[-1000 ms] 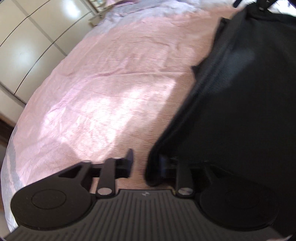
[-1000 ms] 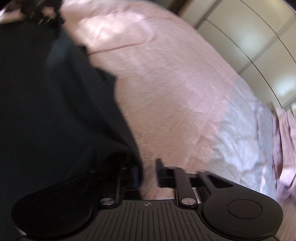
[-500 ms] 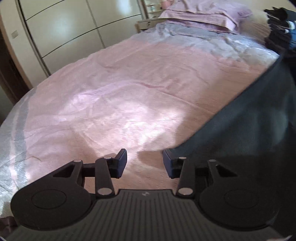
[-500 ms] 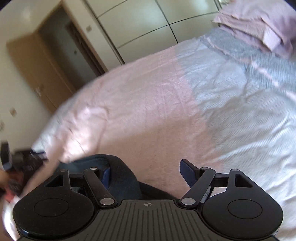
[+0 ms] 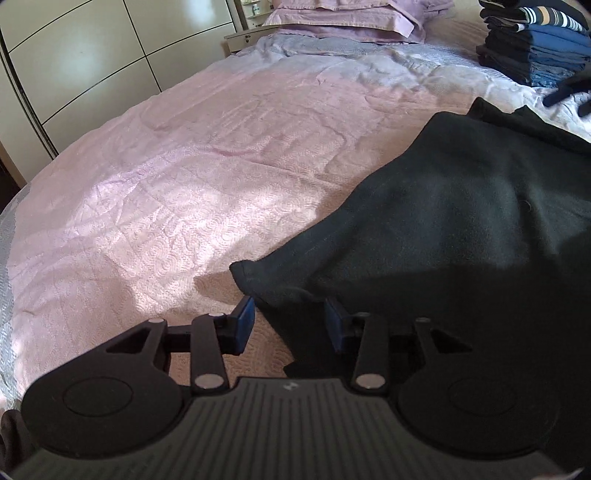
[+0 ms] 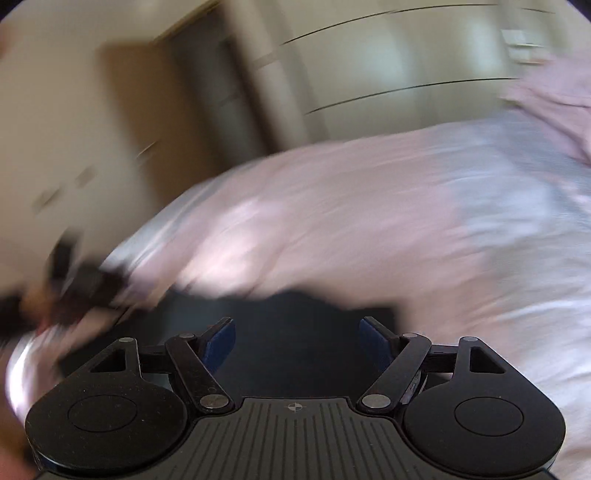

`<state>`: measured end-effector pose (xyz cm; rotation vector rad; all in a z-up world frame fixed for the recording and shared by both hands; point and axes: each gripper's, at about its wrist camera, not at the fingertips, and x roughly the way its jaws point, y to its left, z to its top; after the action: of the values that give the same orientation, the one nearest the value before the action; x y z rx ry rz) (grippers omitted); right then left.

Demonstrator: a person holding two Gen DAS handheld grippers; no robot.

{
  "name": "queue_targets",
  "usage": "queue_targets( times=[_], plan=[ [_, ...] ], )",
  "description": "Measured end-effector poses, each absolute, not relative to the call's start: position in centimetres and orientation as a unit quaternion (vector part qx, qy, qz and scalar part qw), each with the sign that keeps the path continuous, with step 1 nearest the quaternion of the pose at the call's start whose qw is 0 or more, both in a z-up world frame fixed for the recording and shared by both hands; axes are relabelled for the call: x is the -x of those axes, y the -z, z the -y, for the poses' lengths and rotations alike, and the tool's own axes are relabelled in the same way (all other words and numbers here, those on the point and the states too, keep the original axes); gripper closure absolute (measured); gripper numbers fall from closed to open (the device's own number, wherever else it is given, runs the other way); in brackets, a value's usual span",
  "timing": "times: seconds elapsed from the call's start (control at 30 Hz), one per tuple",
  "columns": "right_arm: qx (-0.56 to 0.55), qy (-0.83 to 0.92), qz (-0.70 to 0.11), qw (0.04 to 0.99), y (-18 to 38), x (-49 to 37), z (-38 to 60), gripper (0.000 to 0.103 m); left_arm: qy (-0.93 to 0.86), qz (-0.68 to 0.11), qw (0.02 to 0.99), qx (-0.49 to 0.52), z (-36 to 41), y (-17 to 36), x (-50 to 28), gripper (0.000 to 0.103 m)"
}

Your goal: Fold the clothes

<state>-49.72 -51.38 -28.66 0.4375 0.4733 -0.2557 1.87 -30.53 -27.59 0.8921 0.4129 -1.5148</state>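
Observation:
A black garment [image 5: 461, 221] lies spread on the pink bedspread [image 5: 184, 184], filling the right of the left wrist view. One corner of it reaches in between the blue pads of my left gripper [image 5: 291, 322]. Those pads stand partly apart, and bedspread shows between the left pad and the cloth, so nothing is pinched. The right wrist view is blurred by motion. There my right gripper [image 6: 297, 339] hangs wide open above the dark cloth [image 6: 288, 332], with nothing between its fingers. The other hand and its gripper [image 6: 74, 291] show as a dark smear at the left.
A stack of folded dark and striped clothes [image 5: 535, 40] sits at the far right of the bed. Lilac pillows [image 5: 332, 14] lie at the head, beside a small nightstand [image 5: 240, 37]. Cream wardrobe doors [image 5: 74, 55] run along the left, and a brown door [image 6: 140, 110] stands beyond.
My right gripper opened wide, let go of the garment's edge, rose and rolled, so it now faces the wardrobe. The left view tilted up, and the garment corner now lies between its pads.

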Motion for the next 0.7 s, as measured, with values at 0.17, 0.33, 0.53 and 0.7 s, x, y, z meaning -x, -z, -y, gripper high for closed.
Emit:
queue_targets(
  times=[0.17, 0.33, 0.53, 0.7],
  plan=[
    [-0.195, 0.147, -0.318, 0.916, 32.7, 50.2, 50.8, 0.027, 0.655, -0.175, 0.615, -0.404, 30.2, 28.0, -1.4, 0.066],
    [-0.173, 0.371, -0.298, 0.862, 31.7, 56.8, 55.3, 0.031, 0.646, -0.167, 0.621, -0.411, 29.2, 27.2, -1.4, 0.066],
    [-0.240, 0.323, -0.213, 0.890, 29.7, 61.4, 52.1, 0.030, 0.664, -0.147, 0.620, -0.390, 26.4, 25.5, 0.9, 0.066],
    [-0.272, 0.270, -0.228, 0.895, 31.2, 61.3, 48.8, 0.030, 0.685, -0.152, 0.586, -0.404, 23.6, 26.4, 4.5, 0.064]
  ],
)
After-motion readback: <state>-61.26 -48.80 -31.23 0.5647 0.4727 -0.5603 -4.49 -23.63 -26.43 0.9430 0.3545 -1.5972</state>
